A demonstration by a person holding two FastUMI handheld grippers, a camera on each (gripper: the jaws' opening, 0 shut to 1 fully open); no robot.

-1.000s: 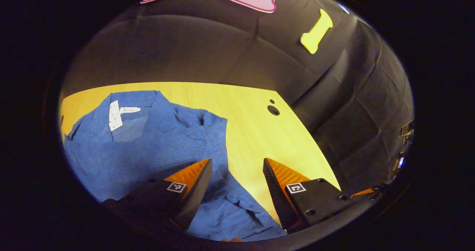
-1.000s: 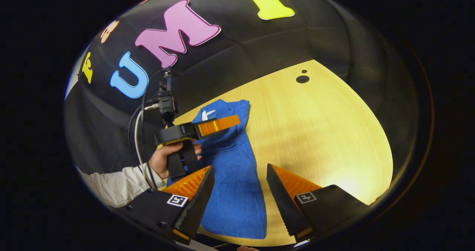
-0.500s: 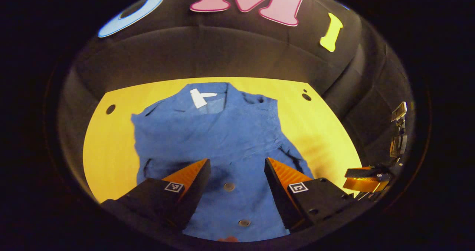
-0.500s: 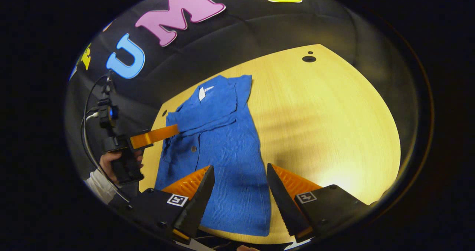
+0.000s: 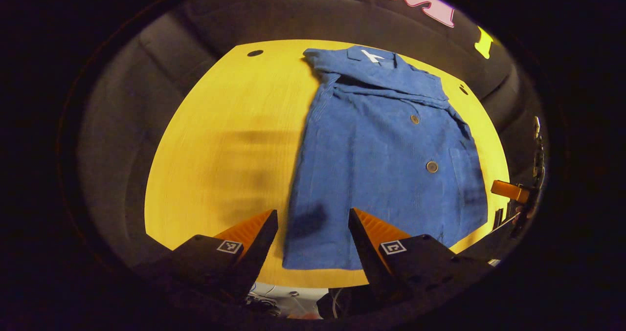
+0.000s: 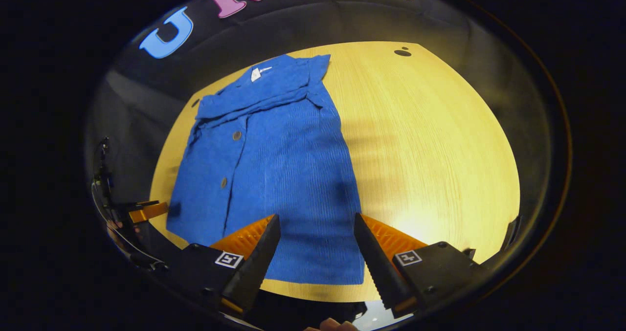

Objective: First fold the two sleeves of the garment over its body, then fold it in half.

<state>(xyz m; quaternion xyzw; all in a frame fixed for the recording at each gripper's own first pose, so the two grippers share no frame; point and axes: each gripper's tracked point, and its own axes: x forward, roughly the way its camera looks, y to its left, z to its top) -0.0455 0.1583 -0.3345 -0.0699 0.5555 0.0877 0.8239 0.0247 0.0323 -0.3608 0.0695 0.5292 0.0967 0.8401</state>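
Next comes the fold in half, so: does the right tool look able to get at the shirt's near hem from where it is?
Probably yes. The right tool is open above the blue shirt, whose near hem lies flat on the table just ahead of its fingers, with nothing between.

A blue ribbed button-front garment (image 6: 274, 160) lies flat on the pale wooden table (image 6: 430, 150), collar end toward the booth's black cloth wall (image 6: 313, 23), both sleeves folded across its chest. A white neck label (image 6: 255, 73) shows at the collar, and two round buttons (image 6: 236, 135) sit along the placket. The right gripper (image 6: 313, 245) hangs over the garment's near hem, its fingers spread apart with nothing between them. The left gripper (image 6: 146, 211) is beside the garment's near left corner, off the table's edge. A dark round hole (image 6: 402, 53) marks the table's far corner, well apart from the garment.
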